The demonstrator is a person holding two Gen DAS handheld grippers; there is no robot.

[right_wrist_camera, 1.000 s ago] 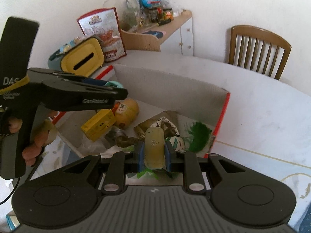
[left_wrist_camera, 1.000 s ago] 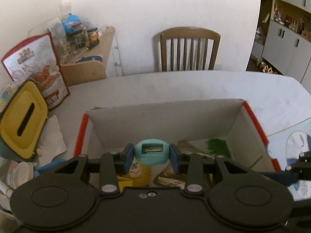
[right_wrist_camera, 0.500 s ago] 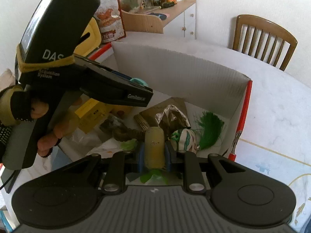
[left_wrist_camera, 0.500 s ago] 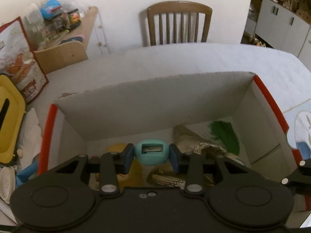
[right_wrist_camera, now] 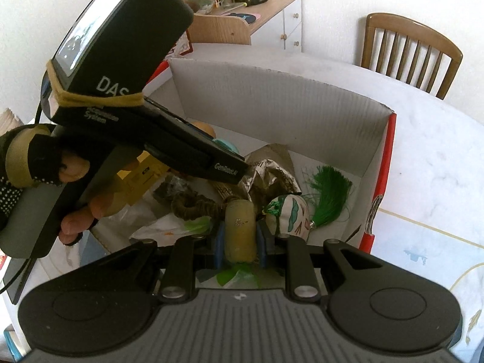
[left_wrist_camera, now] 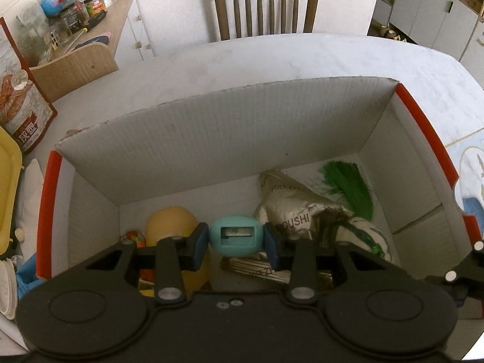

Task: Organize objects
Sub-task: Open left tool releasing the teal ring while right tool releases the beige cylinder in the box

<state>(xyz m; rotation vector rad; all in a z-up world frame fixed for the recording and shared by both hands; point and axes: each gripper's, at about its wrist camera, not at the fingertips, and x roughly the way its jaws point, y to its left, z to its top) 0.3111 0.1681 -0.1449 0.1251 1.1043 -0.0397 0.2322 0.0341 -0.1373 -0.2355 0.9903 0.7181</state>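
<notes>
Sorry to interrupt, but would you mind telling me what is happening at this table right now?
A person is tidying small items into a cardboard box on the table, with a handheld gripper in each hand. The left gripper is clamped on a teal pencil sharpener, and the right gripper is clamped on a pale yellowish cylinder. Both hang over the open box, which already holds a green tassel, a crumpled foil packet and a yellow box. Neither item has been released yet.
</notes>
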